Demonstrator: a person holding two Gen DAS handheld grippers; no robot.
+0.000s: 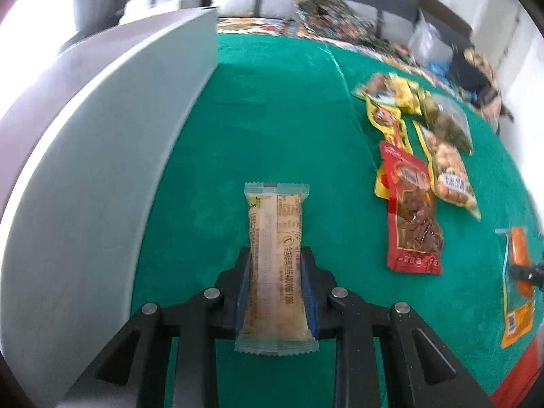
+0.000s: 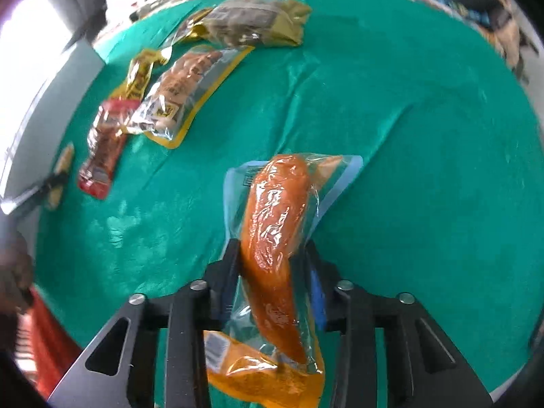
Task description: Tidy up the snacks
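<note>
The left tongs [image 1: 276, 289] are clamped on a long pale snack bar [image 1: 276, 265] in a clear wrapper with crimped ends; the blue pads press its 2 long sides near the middle, and both ends of the wrapper stick out past them. The bar hangs over the green cloth of the bench [image 1: 272, 119]. Along the left edge of the bench stands a tall pale grey panel [image 1: 102, 170], just beside the bar.

The right tongs [image 2: 272, 282] are clamped on a sausage [image 2: 275, 238] sealed in a clear pouch with an orange lower part. The pouch sits tilted between the jaws, its blue-edged top pointing out over the cloth and its orange end drooping back toward the handle. In the left wrist view the same pouch shows at the right edge of the bench.

The other snacks lie in a loose cluster toward the far right part of the bench, as the left camera sees it: a red packet [image 1: 413, 217] of dark strips, a clear packet of round pale pieces [image 1: 448, 173] partly over it, a yellow packet [image 1: 387, 102] behind them, and an olive-green bag [image 1: 447, 122] at the far end. These 4 touch or overlap one another and lie well apart from both held snacks.
</note>
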